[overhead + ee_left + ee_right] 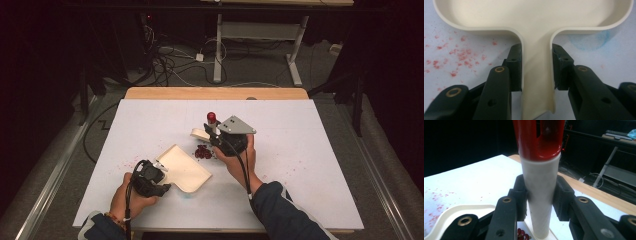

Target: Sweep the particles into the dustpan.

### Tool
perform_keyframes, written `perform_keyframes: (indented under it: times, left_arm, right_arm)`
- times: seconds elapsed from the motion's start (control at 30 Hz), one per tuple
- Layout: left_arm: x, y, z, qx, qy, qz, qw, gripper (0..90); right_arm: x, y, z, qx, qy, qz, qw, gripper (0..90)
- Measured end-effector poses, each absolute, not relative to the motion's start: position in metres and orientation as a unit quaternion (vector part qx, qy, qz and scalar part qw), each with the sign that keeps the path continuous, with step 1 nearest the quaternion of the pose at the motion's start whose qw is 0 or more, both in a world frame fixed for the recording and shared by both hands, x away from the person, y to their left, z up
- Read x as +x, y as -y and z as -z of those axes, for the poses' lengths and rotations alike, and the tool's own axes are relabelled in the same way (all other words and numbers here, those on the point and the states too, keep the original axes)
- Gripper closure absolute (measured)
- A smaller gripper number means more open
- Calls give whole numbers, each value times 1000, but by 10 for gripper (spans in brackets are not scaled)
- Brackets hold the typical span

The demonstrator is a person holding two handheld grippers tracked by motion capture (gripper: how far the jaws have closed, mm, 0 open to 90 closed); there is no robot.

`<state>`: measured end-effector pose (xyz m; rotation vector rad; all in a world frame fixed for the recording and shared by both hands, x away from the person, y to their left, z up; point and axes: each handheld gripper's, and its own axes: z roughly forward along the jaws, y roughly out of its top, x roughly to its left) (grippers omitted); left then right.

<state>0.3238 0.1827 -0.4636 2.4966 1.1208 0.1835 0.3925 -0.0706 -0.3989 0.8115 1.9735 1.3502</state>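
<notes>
While I pin the dustpan (184,168) flat on the table (300,165) with my left gripper (537,67) clamped on its handle, my right gripper (539,192) squeezes the brush (539,175) upright, just beyond the red crumbs (202,151), ready for sweeping them panward.

Left gripper (159,176): black body, black cable trailing back along forearm. Left wrist: beaded bracelet (116,218), grey sleeve cuff just behind bracelet. Right gripper (212,134): black, grey three-cornered plate (236,126) on top, black cable running toward dark blue sleeve (285,212). Jaws: black linkages, brass-ringed pivots (499,69), small screw holes.
</notes>
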Motion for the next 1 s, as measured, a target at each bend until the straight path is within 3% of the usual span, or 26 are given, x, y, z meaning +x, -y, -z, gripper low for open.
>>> perform_keyframes:
  times: [1.0]
  left_arm:
    - [330,-176,464,891,-403,-65,199,639]
  right_arm:
    - [373,73,397,292,-756,-524,263,688]
